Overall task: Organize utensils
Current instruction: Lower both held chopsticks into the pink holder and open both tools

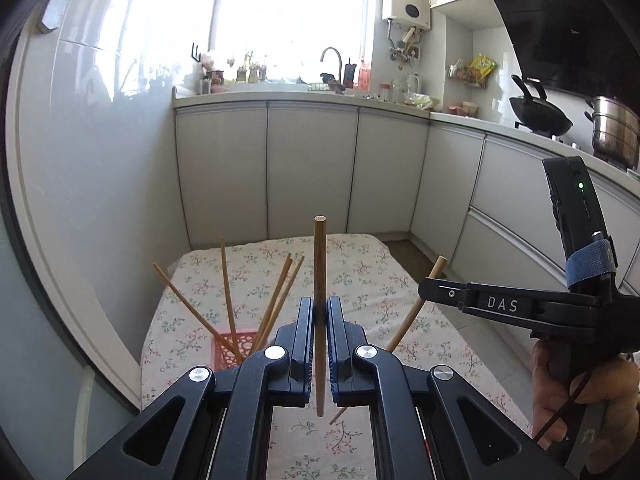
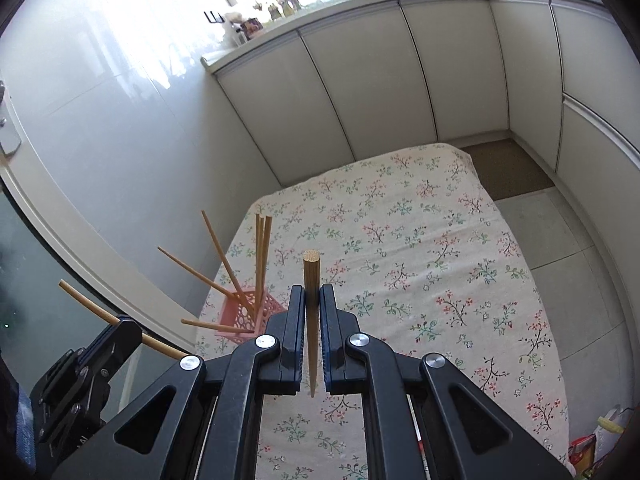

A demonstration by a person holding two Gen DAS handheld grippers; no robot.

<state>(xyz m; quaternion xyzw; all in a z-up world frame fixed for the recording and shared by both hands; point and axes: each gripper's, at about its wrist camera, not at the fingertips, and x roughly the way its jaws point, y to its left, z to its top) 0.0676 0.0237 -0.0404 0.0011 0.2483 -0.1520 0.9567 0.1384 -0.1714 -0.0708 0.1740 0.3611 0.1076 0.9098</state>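
Note:
My left gripper [image 1: 320, 312] is shut on a wooden chopstick [image 1: 320, 256] that stands upright between the pads. My right gripper [image 2: 311, 300] is shut on a second chopstick [image 2: 311, 276], also upright. Both are held above the table with the floral cloth [image 2: 420, 240]. A pink perforated holder [image 2: 262, 318] stands near the table's left edge with several chopsticks [image 2: 262, 256] leaning in it. In the left wrist view the holder [image 1: 230, 342] lies just left of my fingers. There the right gripper [image 1: 426, 288] shows at the right, its chopstick [image 1: 404, 330] slanting.
White cabinets [image 1: 308, 168] wrap the far and right sides under a countertop with a sink tap [image 1: 332, 60]. A wok [image 1: 540, 114] and a steel pot [image 1: 614, 132] sit at the right. A brown floor mat [image 2: 504, 168] lies beyond the table. Bags [image 2: 600, 436] stand at the lower right.

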